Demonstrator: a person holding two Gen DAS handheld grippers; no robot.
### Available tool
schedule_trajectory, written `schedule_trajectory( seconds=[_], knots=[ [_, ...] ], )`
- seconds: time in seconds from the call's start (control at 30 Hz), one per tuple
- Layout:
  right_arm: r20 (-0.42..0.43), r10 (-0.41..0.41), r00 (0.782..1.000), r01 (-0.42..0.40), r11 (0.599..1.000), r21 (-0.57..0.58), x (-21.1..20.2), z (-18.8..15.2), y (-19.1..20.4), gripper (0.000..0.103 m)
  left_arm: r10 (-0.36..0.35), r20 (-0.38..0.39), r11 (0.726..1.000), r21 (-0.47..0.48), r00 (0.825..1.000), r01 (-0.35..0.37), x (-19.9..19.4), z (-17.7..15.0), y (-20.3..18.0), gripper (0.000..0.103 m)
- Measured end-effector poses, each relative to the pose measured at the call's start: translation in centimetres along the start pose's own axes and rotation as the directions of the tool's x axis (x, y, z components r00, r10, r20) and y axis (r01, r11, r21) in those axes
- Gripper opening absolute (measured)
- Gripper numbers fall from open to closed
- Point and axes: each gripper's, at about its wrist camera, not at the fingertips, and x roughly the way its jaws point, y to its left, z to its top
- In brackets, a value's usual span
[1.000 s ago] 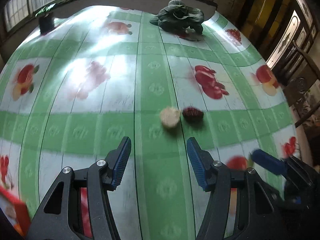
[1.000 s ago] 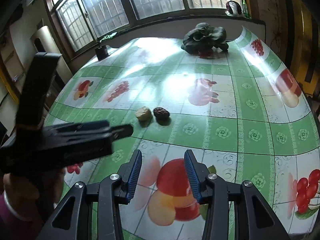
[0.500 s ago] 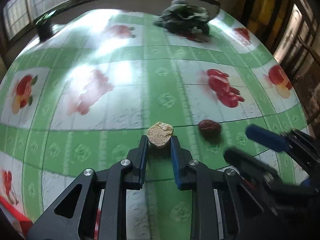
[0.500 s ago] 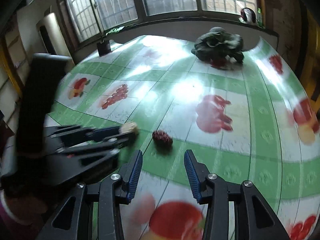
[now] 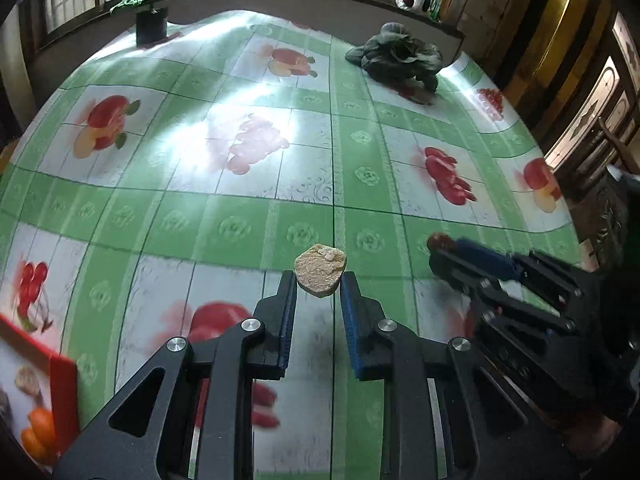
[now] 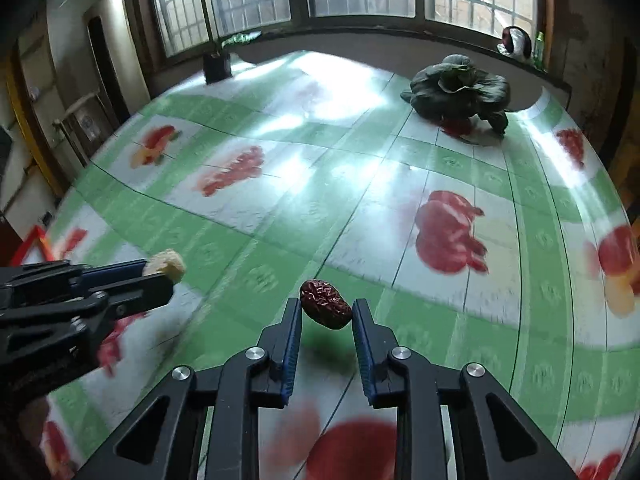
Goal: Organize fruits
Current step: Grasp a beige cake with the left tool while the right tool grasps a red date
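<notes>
Both fruits lifted off the tablecloth (image 5: pixel 248 224) since half a second ago: left claw (image 5: pixel 319 285) pinching the pale chunk (image 5: pixel 320 274), right claw (image 6: pixel 326 309) pinching the date (image 6: pixel 325 308) (newly grabbed). Next, probably carrying toward the red tray (image 5: pixel 64 384).

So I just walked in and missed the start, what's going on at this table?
A person is sorting fruit with a gripper in each hand. The left gripper is closed on a pale tan dried fruit piece, and the right gripper is closed on a wrinkled red date. Both seem lifted off the green fruit-print tablecloth. A red-edged tray sits at the near left, and a bunch of leafy greens lies at the far end.
</notes>
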Motion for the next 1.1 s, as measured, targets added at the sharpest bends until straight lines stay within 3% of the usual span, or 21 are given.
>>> schedule_trajectory(
  seconds=[0.17,0.4,0.7,0.9,1.1],
  knots=[
    [0.047,0.034,0.998,-0.035,0.999,0.019,-4.3,-2.8,2.4,0.025,0.026,0.034,0.999,0.035,0.999,-0.028,-3.3,-2.5,-0.2,0.021],
    [0.103,0.138,0.985,-0.146,0.986,0.077,-8.4,-6.2,5.5,0.025,0.017,0.057,0.999,0.026,0.998,-0.019,-7.8,-6.1,1.7,0.021],
    [0.108,0.222,0.969,-0.224,0.975,0.002,-10.6,-7.6,11.7,0.025,0.06,0.1,0.998,-0.021,0.993,-0.058,-13.2,-10.1,5.8,0.021],
    [0.09,0.278,0.956,-0.271,0.959,-0.079,-11.1,-7.8,16.2,0.025,0.126,0.131,0.989,-0.092,0.983,-0.114,-16.7,-12.3,10.6,0.021],
    [0.051,0.327,0.944,-0.315,0.935,-0.162,-10.2,-7.5,20.9,0.025,0.236,0.118,0.962,-0.172,0.964,-0.215,-18.3,-14.6,15.4,0.021]
  ],
)
